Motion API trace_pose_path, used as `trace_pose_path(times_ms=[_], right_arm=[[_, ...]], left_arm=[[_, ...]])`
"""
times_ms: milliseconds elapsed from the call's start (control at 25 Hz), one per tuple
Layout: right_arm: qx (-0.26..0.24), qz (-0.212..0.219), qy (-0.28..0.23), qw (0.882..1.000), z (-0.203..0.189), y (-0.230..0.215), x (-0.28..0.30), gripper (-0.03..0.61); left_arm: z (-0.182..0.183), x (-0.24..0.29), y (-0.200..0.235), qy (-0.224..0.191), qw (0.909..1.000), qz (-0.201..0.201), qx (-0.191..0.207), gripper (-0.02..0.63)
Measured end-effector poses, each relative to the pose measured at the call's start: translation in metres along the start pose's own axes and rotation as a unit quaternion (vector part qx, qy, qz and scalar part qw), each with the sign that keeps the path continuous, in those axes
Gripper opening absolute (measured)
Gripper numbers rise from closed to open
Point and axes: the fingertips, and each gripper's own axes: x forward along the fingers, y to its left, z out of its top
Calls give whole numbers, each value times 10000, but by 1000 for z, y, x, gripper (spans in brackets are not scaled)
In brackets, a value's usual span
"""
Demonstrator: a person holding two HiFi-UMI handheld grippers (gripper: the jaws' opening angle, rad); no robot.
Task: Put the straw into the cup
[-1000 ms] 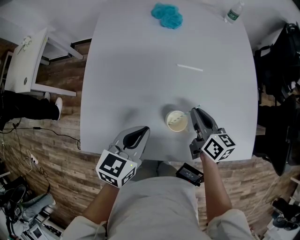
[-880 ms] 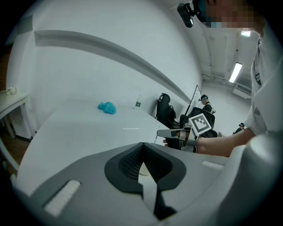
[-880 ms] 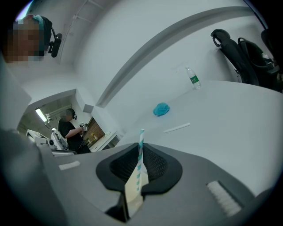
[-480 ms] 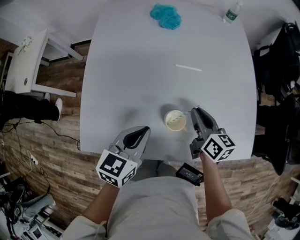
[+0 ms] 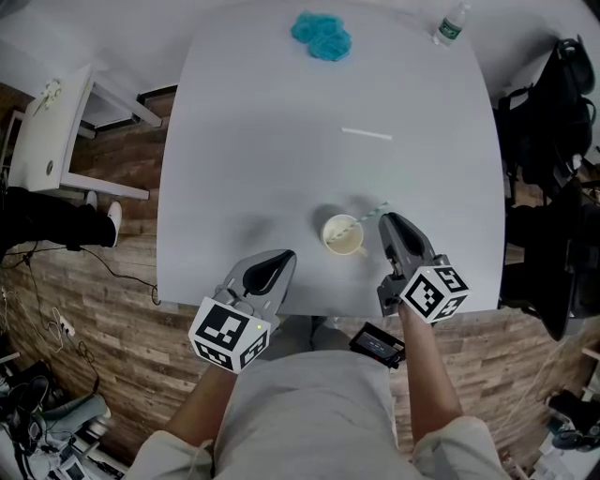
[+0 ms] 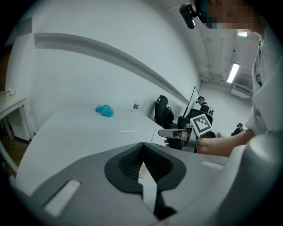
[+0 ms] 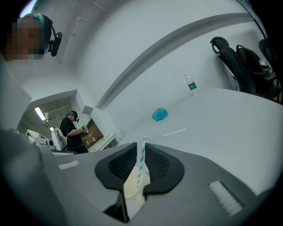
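My right gripper (image 7: pixel 140 148) is clenched on the striped straw (image 5: pixel 367 214), pads pressed to it on both sides; the straw's lower end is inside the cup (image 5: pixel 328 246) and it leans up and to the right, out over the rim toward my jaws. The cup stands on the white table (image 5: pixel 281 141) close to the near edge, just left of my right gripper. My left gripper (image 6: pixel 143 145) is closed with nothing in it, its pads meeting at the tip; it hangs at the table's near edge, well apart from the cup. Beyond the cup the tabletop is wide and bare; a white strip (image 5: pixel 367 134) lies mid-table; a blue bundle (image 5: pixel 321 36) and a bottle (image 5: pixel 450 24) sit by the far edge.
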Motion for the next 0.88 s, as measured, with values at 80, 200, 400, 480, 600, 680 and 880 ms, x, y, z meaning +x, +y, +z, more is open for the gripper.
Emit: trace_pose_path(times_ms=[80, 200, 400, 480, 600, 680, 880], right_arm=[[-29, 9, -28, 10000, 3, 2, -5, 50], [-78, 40, -73, 9999, 7, 6, -15, 15], [-364, 140, -152, 9991, 14, 21, -32, 8], [-531, 205, -152, 9983, 16, 29, -39, 8], [-768, 312, -158, 9964, 19, 43, -47, 7], [-882, 380, -171, 9952, 21, 50, -52, 6], [-1012, 486, -186, 9935, 23, 68, -66, 6]], left_arm=[[2, 0, -3, -43, 10000, -17, 20, 18], [6, -3, -8, -110, 9999, -35, 55, 18], [10, -8, -19, -204, 9997, -57, 118, 18], [10, -11, -23, -225, 9996, -65, 134, 18], [10, -16, -28, -255, 9995, -78, 146, 18], [9, -19, -32, -267, 9995, -81, 156, 18], [7, -26, -39, -311, 9993, -51, 201, 18]])
